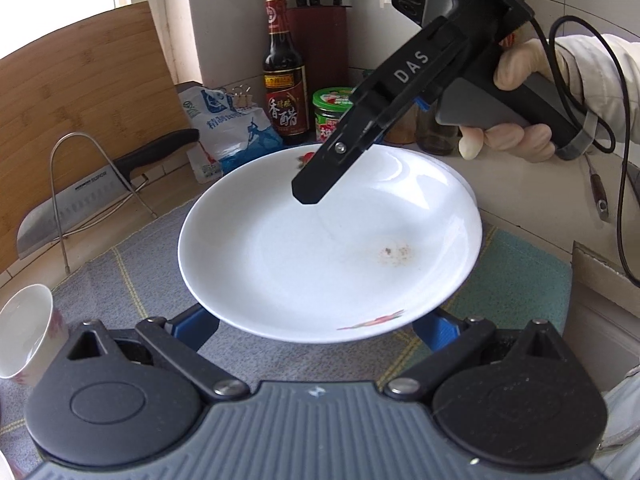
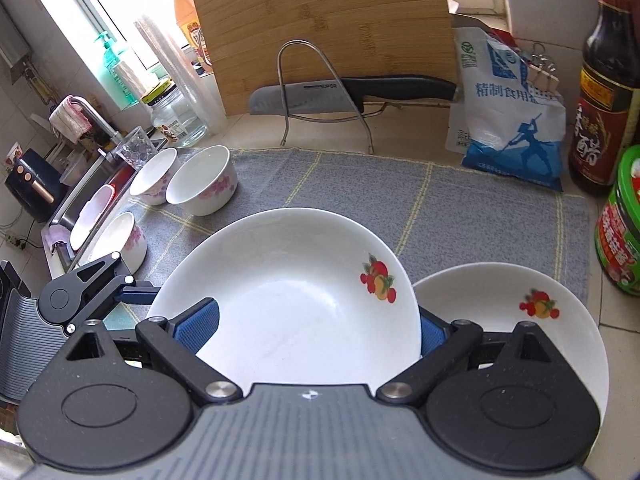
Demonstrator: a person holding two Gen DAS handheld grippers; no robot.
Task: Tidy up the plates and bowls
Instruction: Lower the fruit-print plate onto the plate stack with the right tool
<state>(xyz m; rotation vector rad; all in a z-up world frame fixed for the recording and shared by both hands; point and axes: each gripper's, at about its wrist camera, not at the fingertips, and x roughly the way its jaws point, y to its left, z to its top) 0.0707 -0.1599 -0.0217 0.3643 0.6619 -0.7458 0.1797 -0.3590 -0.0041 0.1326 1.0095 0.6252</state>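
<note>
Plate [image 2: 296, 300]: glazed, slippery, breakable; you should grip its rim.
Right tool [image 2: 316, 332]: clamped on the plate's rim.
Left tool [image 1: 316, 328]: spread wide beneath it.

On the right wrist view, a deep plate [image 2: 288, 292] lies over the dish mat [image 2: 460, 200], directly ahead, with a second plate [image 2: 500, 304] just to its right. Three bowls [image 2: 202, 186] sit at the mat's left edge, beside the sink [image 2: 86, 188]. Behind the mat stands a wire rack [image 2: 308, 92] carrying a cleaver [image 2: 304, 98] (blade to the left), backed by an upright cutting board [image 2: 320, 20]. A salt bag [image 2: 508, 120] and vinegar bottle [image 2: 604, 92] stand to the right.
</note>
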